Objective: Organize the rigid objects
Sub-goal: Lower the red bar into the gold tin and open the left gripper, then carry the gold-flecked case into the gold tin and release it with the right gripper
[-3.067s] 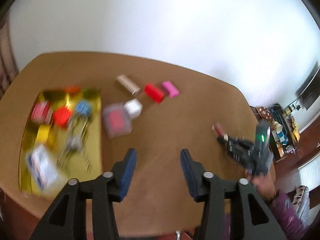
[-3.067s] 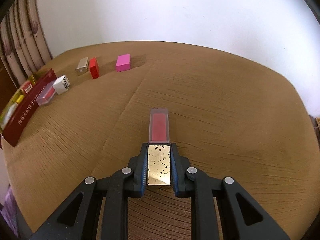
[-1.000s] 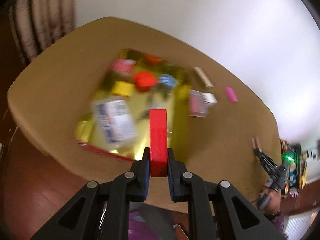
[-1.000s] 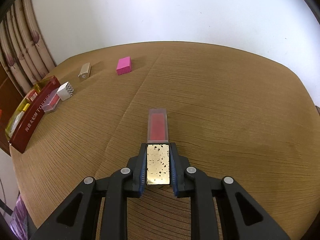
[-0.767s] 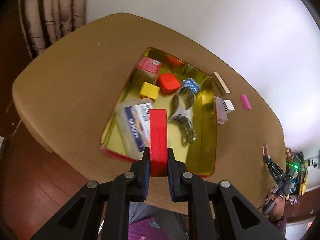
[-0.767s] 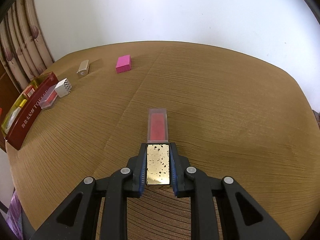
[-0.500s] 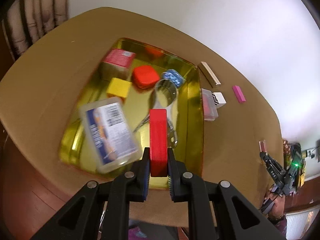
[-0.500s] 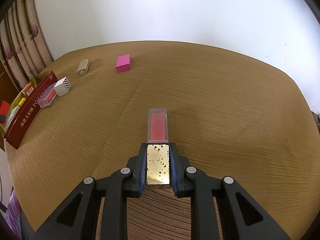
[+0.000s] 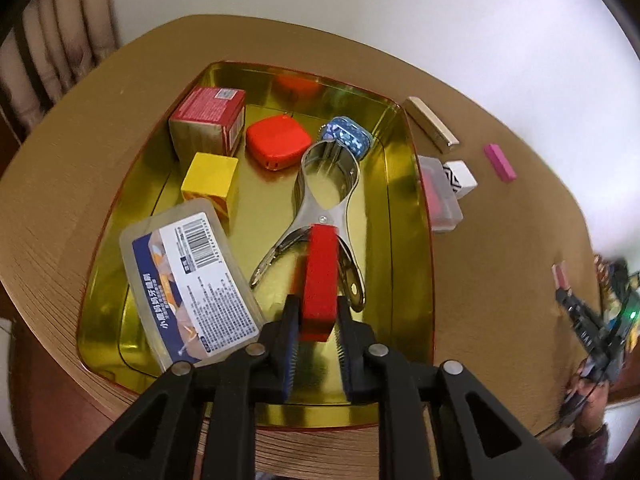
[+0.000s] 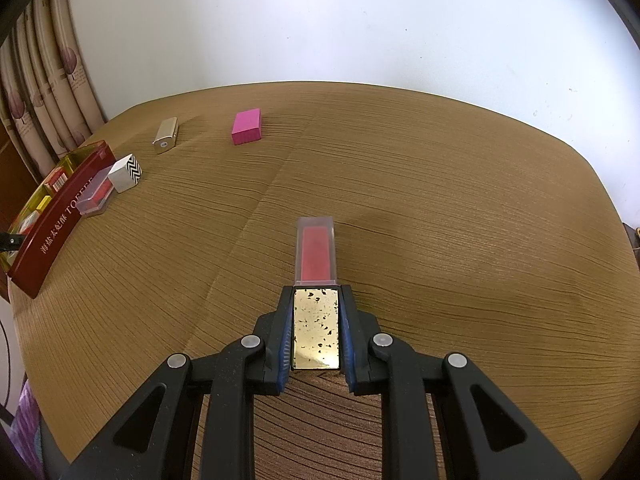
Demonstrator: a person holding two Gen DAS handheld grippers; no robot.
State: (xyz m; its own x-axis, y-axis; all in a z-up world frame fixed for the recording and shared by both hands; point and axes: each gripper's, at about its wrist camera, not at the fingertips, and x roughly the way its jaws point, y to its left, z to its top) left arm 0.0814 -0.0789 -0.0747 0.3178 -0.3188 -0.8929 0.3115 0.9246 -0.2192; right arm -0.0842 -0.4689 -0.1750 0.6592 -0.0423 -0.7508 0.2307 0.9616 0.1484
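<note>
Left gripper (image 9: pixel 317 334) jaws opening, red block (image 9: pixel 319 282) between them above gold tray (image 9: pixel 412 240), metal tongs (image 9: pixel 320 204) just beyond, right gripper (image 10: pixel 316 330) clamped on gold-capped clear case (image 10: pixel 316 280), bare table (image 10: pixel 460 220) ahead.

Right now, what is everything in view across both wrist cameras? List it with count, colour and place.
tray: 1, gold inside, red outside, on table
table: 1, brown
red block: 1, between left tongs, over tray
metal clip: 1, silver, in tray
labelled clear case: 1, in tray
yellow cube: 1, in tray
red rounded box: 1, in tray
red carton: 1, in tray
blue patterned piece: 1, in tray
zigzag cube: 1, black-white, beside tray
pink block: 1, on table
gold bar: 1, on table
gold-capped clear case: 1, in right tongs
left tongs: opening
right tongs: shut
</note>
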